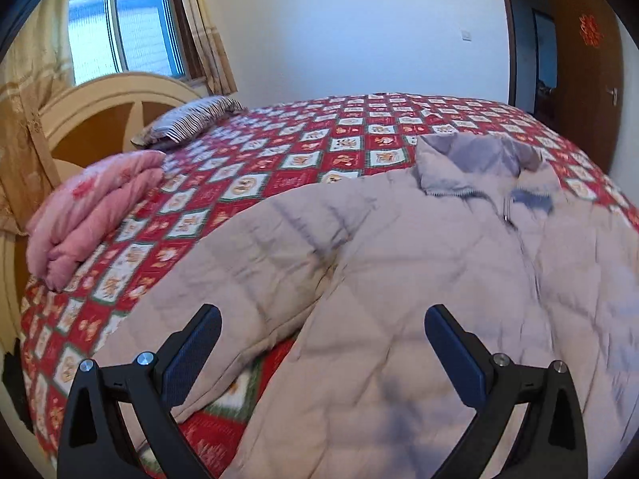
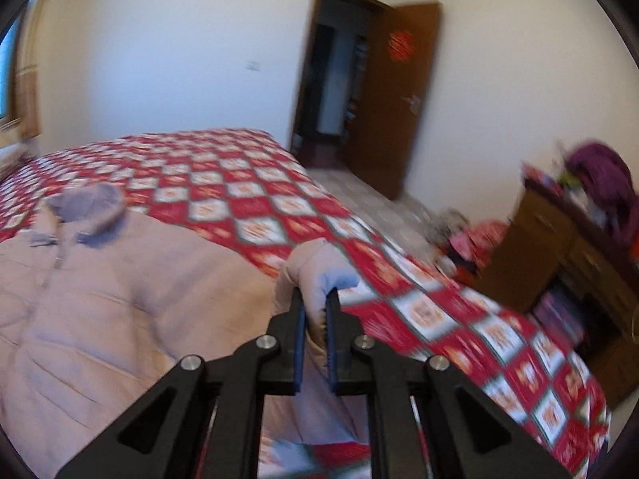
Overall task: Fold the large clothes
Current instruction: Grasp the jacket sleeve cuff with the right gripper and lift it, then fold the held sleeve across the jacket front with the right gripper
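Observation:
A large pale pink padded jacket [image 1: 399, 263] lies front up on the bed, its collar [image 1: 475, 155] and zip toward the far side. My left gripper [image 1: 323, 319] is open and empty, just above the jacket's lower left part, beside the left sleeve [image 1: 247, 263]. In the right wrist view the jacket [image 2: 100, 279] lies to the left. My right gripper [image 2: 315, 299] is shut on the cuff of the jacket's right sleeve [image 2: 315, 267] and holds it lifted above the bed.
The bed has a red checked quilt [image 1: 279, 151], also in the right wrist view [image 2: 247, 199]. A folded pink blanket [image 1: 92, 215] and a striped pillow [image 1: 191, 119] lie by the headboard [image 1: 116, 95]. An open door [image 2: 395, 95] and a cluttered wooden cabinet [image 2: 559, 247] stand right.

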`<action>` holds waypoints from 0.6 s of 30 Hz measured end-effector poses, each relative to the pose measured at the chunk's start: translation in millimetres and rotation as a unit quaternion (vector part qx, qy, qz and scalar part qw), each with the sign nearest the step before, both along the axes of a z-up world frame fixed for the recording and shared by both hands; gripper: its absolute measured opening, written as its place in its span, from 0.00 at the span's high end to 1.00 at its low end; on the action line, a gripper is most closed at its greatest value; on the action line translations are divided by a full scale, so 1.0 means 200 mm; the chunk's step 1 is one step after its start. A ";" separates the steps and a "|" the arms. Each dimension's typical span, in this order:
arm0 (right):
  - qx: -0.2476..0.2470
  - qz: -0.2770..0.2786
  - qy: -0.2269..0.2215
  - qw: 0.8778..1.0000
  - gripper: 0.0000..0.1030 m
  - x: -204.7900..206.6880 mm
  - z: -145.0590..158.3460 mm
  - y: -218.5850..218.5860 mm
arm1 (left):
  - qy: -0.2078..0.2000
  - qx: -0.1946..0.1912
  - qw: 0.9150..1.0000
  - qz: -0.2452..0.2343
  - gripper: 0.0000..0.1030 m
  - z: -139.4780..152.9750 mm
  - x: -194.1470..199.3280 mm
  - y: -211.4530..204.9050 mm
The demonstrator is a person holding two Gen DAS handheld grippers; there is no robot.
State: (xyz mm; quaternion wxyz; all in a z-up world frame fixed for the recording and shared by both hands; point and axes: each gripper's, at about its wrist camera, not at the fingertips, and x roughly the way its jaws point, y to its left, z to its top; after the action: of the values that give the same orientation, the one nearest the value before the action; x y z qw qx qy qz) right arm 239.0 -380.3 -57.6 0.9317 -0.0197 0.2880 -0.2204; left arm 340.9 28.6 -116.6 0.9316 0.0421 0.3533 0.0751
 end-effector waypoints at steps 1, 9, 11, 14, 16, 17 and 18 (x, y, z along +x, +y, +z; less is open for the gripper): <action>-0.005 0.020 -0.004 1.000 0.90 0.05 0.02 0.10 | 0.001 -0.003 1.000 0.005 0.01 -0.01 0.05 0.00; -0.024 0.129 -0.004 0.991 0.90 0.36 -0.04 0.71 | 0.015 -0.023 0.999 0.019 0.01 -0.09 0.20 0.04; -0.027 0.149 -0.001 0.988 0.90 0.42 -0.10 0.84 | 0.017 -0.020 1.000 0.015 0.01 -0.11 0.20 0.04; -0.034 0.172 0.002 0.984 0.90 0.51 -0.20 1.02 | 0.027 -0.020 0.999 0.018 0.01 -0.16 0.22 0.06; -0.024 0.185 0.006 0.982 0.88 0.58 -0.29 1.11 | 0.035 -0.025 0.999 0.023 0.01 -0.19 0.22 0.09; -0.019 0.191 0.012 0.981 0.86 0.60 -0.31 1.14 | 0.038 -0.026 0.999 0.023 0.01 -0.20 0.22 0.10; -0.016 0.197 0.021 0.980 0.75 0.62 -0.35 1.16 | 0.040 -0.026 0.999 0.023 0.01 -0.21 0.22 0.10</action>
State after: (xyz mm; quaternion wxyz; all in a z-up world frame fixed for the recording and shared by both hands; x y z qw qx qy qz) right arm 363.8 -149.1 -127.3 0.9501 -0.0953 0.2948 -0.0364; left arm 384.2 49.0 -157.8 0.9156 0.0129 0.3928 0.0853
